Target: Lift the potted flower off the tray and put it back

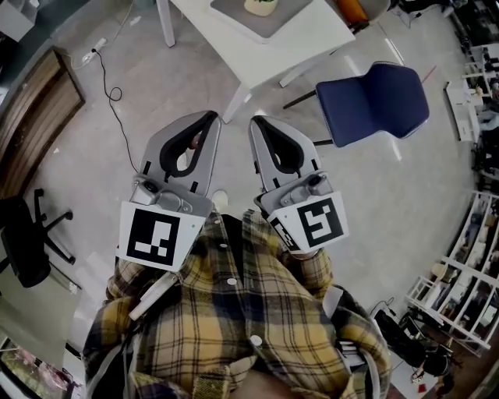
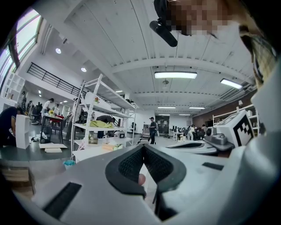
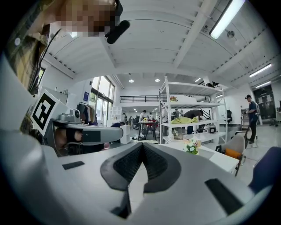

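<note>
well, the left hand-held gripper [image 1: 209,118] and the right hand-held gripper [image 1: 256,121] were both closed on nothing, side by side mid-frame; the potted flower [image 1: 261,5] sat on a grey tray [image 1: 267,28] on the white table [image 1: 320,36], top of frame, well apart.

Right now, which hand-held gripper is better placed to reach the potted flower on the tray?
Probably the right hand-held gripper: the potted flower lies straight ahead of it and shows in its view.

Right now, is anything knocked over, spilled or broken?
Nothing stands out. The potted flower stands upright on its tray on the white table, and I see nothing spilled. The blue chair beside the table is upright too.
</note>
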{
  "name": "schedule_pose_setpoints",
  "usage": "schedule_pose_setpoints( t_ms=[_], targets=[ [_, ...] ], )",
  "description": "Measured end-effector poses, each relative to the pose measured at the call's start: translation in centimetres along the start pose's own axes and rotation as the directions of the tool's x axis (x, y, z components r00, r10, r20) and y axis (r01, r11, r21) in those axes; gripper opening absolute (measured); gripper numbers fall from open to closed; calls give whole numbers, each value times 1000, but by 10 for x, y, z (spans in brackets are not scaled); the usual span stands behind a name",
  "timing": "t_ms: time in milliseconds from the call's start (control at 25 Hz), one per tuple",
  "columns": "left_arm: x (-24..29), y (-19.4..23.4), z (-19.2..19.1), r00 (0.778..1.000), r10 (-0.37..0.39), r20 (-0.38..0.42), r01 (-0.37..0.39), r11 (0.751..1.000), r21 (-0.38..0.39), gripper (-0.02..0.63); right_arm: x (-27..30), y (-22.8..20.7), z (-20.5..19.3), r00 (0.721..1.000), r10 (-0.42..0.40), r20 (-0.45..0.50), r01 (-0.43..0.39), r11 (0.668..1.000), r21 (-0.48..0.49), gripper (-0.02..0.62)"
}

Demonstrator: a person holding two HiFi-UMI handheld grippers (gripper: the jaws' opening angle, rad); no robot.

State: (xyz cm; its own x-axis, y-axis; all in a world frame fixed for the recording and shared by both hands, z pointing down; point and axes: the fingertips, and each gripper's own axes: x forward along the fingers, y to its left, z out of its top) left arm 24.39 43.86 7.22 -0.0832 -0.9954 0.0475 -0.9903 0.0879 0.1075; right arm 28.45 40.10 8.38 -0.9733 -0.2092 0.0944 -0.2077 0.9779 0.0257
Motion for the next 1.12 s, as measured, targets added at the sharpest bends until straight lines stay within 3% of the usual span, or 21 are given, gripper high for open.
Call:
schedule_pose_setpoints(
  t_ms=[560, 880, 1120],
  targets=[
    [40, 160, 20, 998, -59, -22, 59, 998, 12, 8, 153, -16, 20, 992, -123, -15, 123, 992, -19, -2],
    [54, 212, 19, 992, -121, -26, 121, 992, 19, 8, 203, -9, 15, 982, -189, -14, 189, 982, -13, -2],
    [69, 228, 16, 987, -156, -47, 157, 988, 4, 8, 217, -22, 9, 972, -229, -61, 228, 973, -16, -2]
  ],
)
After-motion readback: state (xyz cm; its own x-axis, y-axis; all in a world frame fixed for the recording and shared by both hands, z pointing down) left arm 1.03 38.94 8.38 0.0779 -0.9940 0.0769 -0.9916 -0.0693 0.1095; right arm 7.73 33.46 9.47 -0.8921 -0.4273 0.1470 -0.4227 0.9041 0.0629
